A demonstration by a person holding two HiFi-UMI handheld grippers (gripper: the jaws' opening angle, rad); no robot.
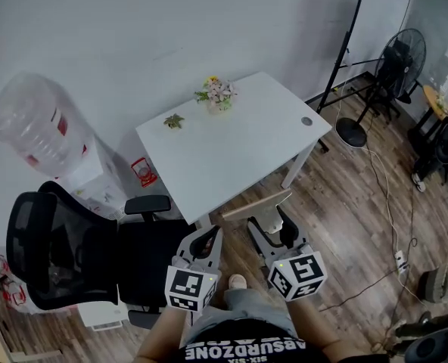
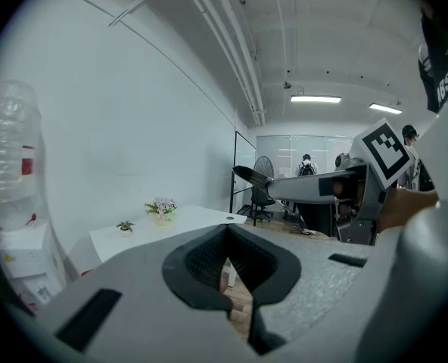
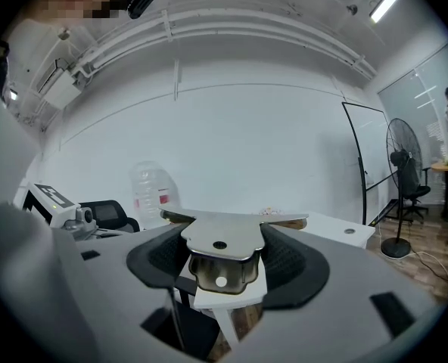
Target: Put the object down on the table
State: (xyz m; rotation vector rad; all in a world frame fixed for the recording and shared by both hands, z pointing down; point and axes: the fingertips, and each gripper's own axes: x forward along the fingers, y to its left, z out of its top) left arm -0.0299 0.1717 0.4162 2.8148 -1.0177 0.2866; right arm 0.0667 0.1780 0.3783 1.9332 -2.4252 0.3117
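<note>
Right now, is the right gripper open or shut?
Shut: the right gripper clamps a flat metal tool between its jaws.

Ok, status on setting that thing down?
Left gripper jaws shut, empty. Right gripper shut on flat metal tool, in the air by front edge of white table, not down yet. Flowers and small plant at far side, not in the way.

White wall (image 1: 171, 29), wood-plank floor (image 1: 360, 203). White table (image 1: 239, 157) against the wall, small flower pot (image 1: 219, 95) on it. Black mesh office chair (image 1: 54, 252) at left, water jug (image 1: 31, 123) near. Standing fan (image 1: 402, 54) at right. Ceiling tube lights (image 2: 315, 98) lit.
</note>
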